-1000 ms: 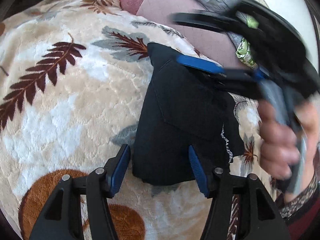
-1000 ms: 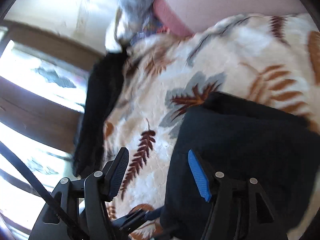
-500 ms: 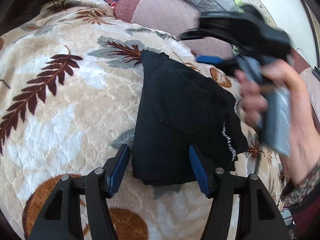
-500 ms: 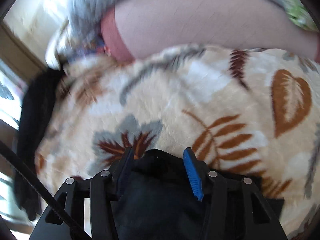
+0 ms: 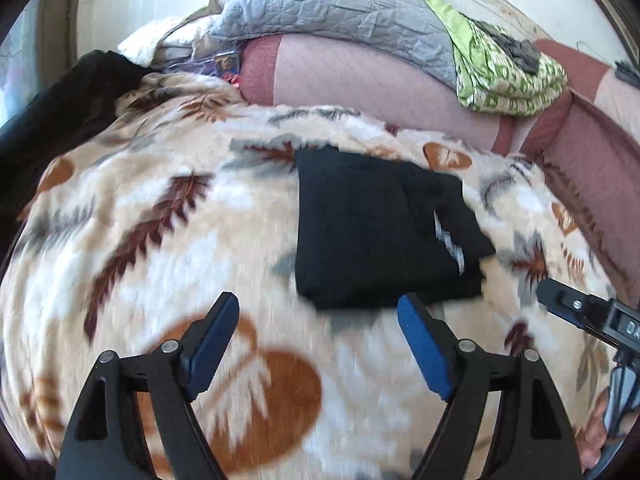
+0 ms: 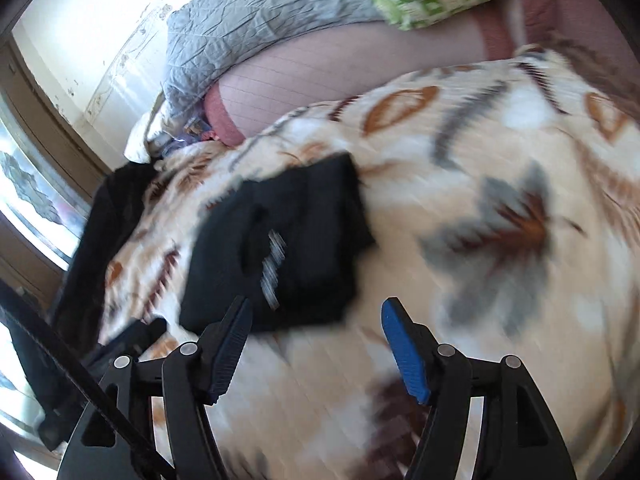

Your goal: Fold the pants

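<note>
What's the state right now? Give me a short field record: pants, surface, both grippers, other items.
pants: black pants, folded into a compact stack, lying free
surface: leaf-print blanket
left gripper: left gripper, jaws opening, nothing between them, short of the pants
right gripper: right gripper, jaws opening, empty, beside the pants
other items: grey quilt, green patterned cloth, dark garment at blanket edge

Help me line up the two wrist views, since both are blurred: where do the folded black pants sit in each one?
Left wrist: folded black pants lie right of centre on the leaf-print blanket, just beyond the left gripper, whose opening jaws hold nothing.
Right wrist: pants lie left of centre, beyond the right gripper, opening and empty.
Shared landmark: the grey quilted pillow at the top.
</note>
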Demonstrator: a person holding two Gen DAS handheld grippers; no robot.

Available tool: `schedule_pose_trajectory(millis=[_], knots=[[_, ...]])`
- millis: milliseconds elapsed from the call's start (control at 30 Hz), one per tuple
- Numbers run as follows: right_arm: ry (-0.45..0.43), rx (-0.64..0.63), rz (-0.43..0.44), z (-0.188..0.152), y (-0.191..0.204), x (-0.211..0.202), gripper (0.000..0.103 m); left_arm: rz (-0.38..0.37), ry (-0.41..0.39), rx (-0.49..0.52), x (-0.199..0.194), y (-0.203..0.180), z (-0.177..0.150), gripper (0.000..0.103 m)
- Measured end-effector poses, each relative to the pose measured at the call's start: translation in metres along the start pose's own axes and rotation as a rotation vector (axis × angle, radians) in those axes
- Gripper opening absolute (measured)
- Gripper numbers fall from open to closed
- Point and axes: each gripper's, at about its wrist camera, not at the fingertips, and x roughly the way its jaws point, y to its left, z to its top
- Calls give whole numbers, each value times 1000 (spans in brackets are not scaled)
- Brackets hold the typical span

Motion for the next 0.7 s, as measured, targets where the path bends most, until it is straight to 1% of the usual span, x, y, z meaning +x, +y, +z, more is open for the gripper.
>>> schedule_pose_trajectory(millis=[100, 167, 200, 267, 333, 367, 400, 467, 567, 700], knots=[[-28, 5, -29, -32, -12, -19, 74, 28, 36, -40, -8, 2, -27, 81], [-57, 2, -51, -47, -14, -30, 74, 66, 32, -59, -18, 4, -38, 81], [-67, -3, -59, -51, -15, -33, 74, 87, 18, -52, -25, 3, -40, 81], [-75, -30, -74, -59, -13, -39, 75, 143, -38, -17, -41, -3, -38, 81], [-66, -62, -79, -64, -5, -40, 76, 177, -102, 12, -58, -10, -35, 86], [-66, -73, -78, -66, -3, -41, 76, 188, -132, 22, -66, -13, -34, 93], [-64, -84, -78, -69, 1, -41, 77, 202, -164, 32, -74, -16, -34, 96], [-57, -103, -83, -74, 8, -39, 77, 212, -186, 48, -82, -19, -34, 96], [-47, -132, -88, -79, 15, -35, 78, 197, -153, 65, -80, -20, -34, 96], [-31, -173, -113, -86, 23, -31, 78, 177, -97, 45, -68, -13, -39, 96]])
